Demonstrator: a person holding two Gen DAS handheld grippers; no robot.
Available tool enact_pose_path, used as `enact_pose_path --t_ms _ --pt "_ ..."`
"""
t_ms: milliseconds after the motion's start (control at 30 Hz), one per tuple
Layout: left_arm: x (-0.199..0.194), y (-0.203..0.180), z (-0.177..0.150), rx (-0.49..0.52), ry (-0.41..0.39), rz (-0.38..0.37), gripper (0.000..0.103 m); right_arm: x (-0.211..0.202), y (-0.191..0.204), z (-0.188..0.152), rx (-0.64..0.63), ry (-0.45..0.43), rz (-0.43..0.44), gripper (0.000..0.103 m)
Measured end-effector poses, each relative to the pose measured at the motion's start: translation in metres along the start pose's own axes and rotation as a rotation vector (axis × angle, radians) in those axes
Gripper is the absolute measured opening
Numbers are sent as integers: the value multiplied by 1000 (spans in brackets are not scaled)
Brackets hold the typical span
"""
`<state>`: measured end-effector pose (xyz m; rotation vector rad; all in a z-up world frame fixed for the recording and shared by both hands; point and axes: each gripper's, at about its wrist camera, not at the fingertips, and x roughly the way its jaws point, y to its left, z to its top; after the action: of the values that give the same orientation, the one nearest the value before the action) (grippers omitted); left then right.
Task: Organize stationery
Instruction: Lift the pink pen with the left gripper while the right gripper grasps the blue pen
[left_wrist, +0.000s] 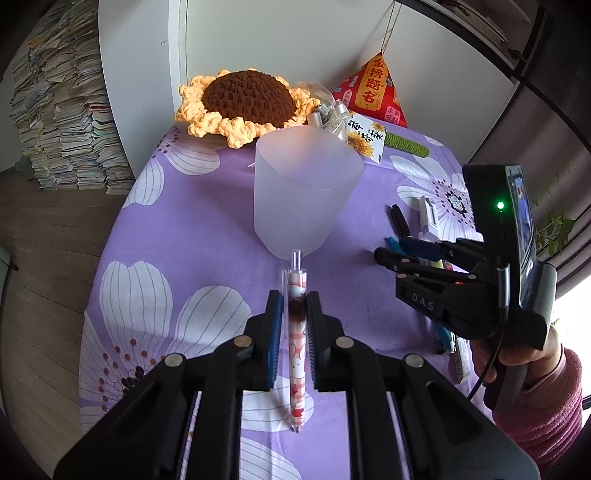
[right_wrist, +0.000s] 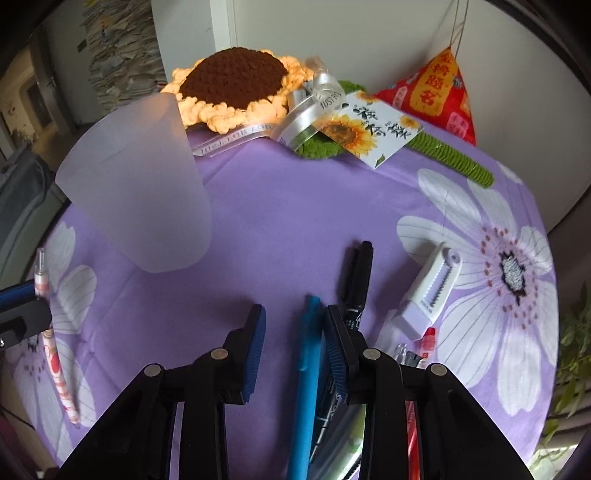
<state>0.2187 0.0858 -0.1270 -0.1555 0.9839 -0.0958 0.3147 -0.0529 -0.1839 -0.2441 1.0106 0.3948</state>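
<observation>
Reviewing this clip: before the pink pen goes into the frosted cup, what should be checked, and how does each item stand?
1. Left gripper shut on the pink pen: ok.
2. Frosted cup upright on the purple cloth: ok.
3. Cup's mouth free of obstruction: cannot tell, the opening faces away.
4. Right gripper clear of the cup: ok, it is over the loose pens.
5. Right gripper gripping the blue pen: not ok, jaws stand apart around it.

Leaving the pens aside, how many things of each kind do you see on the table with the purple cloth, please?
Frosted cup: 1
Crochet sunflower with ribbon and card: 1
White correction tape: 1
Red pouch: 1
Total: 4
</observation>
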Motion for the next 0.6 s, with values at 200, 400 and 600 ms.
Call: enact_pose_path --t_ms 200,400,600 --pt "-14 -3 4 10 -28 -25 11 -8 2 -11 6 42 7 14" --pt "-40 -7 12 35 -98 -23 11 -34 -6 -10 119 -13 80 13" --pt "-62 -8 26 36 -163 -25 11 -97 6 -13 96 -173 86 11"
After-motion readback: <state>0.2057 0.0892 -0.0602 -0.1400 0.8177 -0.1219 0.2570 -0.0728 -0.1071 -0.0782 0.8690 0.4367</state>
